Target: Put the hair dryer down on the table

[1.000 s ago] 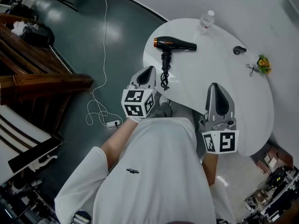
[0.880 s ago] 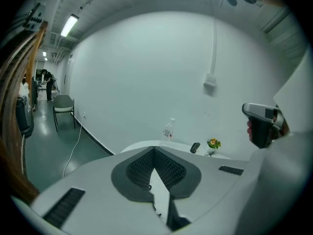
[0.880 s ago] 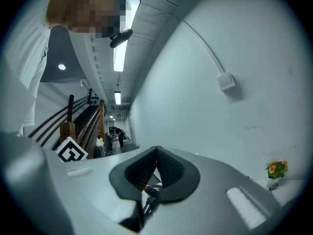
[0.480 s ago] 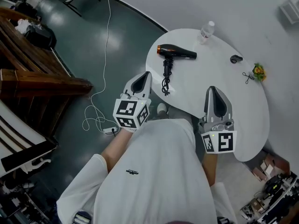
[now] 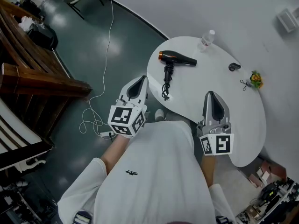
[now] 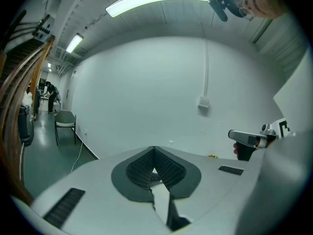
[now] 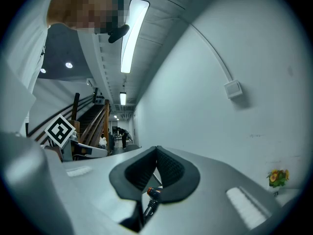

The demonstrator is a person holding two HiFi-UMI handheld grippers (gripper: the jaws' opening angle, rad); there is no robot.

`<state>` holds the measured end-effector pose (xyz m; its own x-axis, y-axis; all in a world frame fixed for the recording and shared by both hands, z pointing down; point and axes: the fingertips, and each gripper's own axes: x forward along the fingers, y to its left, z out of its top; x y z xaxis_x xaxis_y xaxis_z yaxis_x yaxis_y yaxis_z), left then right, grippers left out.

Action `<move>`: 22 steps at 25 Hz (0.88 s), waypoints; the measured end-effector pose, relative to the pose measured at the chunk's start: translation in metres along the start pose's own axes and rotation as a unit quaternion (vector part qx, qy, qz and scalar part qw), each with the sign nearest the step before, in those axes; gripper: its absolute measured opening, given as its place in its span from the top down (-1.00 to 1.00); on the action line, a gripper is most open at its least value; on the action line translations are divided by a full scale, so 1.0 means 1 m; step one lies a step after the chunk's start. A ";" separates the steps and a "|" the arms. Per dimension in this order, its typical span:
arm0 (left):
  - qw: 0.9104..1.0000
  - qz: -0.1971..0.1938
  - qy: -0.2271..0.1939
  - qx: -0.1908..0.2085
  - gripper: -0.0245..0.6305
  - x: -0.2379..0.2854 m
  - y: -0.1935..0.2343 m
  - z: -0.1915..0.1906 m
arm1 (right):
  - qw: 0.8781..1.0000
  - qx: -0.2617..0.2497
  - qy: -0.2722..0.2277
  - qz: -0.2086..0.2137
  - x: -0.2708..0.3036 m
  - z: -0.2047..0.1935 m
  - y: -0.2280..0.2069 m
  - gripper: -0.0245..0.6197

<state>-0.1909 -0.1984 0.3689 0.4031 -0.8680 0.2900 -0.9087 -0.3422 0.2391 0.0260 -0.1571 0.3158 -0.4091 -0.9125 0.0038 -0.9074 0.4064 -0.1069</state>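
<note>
The black hair dryer (image 5: 176, 59) with an orange rear ring lies on its side on the white oval table (image 5: 219, 92), near the far left edge. Its coiled cord (image 5: 166, 82) trails toward me on the tabletop. My left gripper (image 5: 139, 82) hangs off the table's left edge, above the floor, shut and holding nothing. Over the table's near edge, my right gripper (image 5: 211, 96) is also shut and empty. In the right gripper view, a small part of the dryer (image 7: 149, 192) shows below the closed jaws (image 7: 157, 150). The left gripper view shows its closed jaws (image 6: 154, 150) pointing at the wall.
A water bottle (image 5: 206, 38) stands at the table's far edge. A small dark object (image 5: 234, 66), scissors (image 5: 245, 84) and a yellow flower (image 5: 256, 79) lie at the far right. A wooden stair railing (image 5: 42, 83) is at left, and a white cable (image 5: 93, 118) lies on the floor.
The table and dryer have drawn farther away and smaller in the head view. Both grippers stay shut and empty; the left one has drifted down and to the left.
</note>
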 end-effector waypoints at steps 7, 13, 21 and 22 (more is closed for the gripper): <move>1.000 -0.002 -0.004 0.003 0.90 -0.007 -0.004 0.001 | 1.000 -0.002 -0.007 0.002 -0.004 0.003 -0.002 0.89; 1.000 -0.009 -0.009 0.002 0.90 -0.011 -0.013 0.004 | 1.000 -0.005 -0.005 0.002 -0.009 0.003 -0.002 0.89; 1.000 -0.015 -0.012 0.007 0.90 -0.013 -0.020 0.004 | 1.000 -0.010 0.008 0.001 -0.015 -0.005 -0.003 0.89; 1.000 -0.016 -0.012 0.006 0.90 -0.014 -0.021 0.004 | 1.000 -0.010 0.009 0.000 -0.016 -0.006 -0.003 0.89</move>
<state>-0.1783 -0.1807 0.3562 0.4288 -0.8652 0.2599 -0.8971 -0.3738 0.2357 0.0349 -0.1441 0.3217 -0.4113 -0.9112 0.0211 -0.9087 0.4082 -0.0870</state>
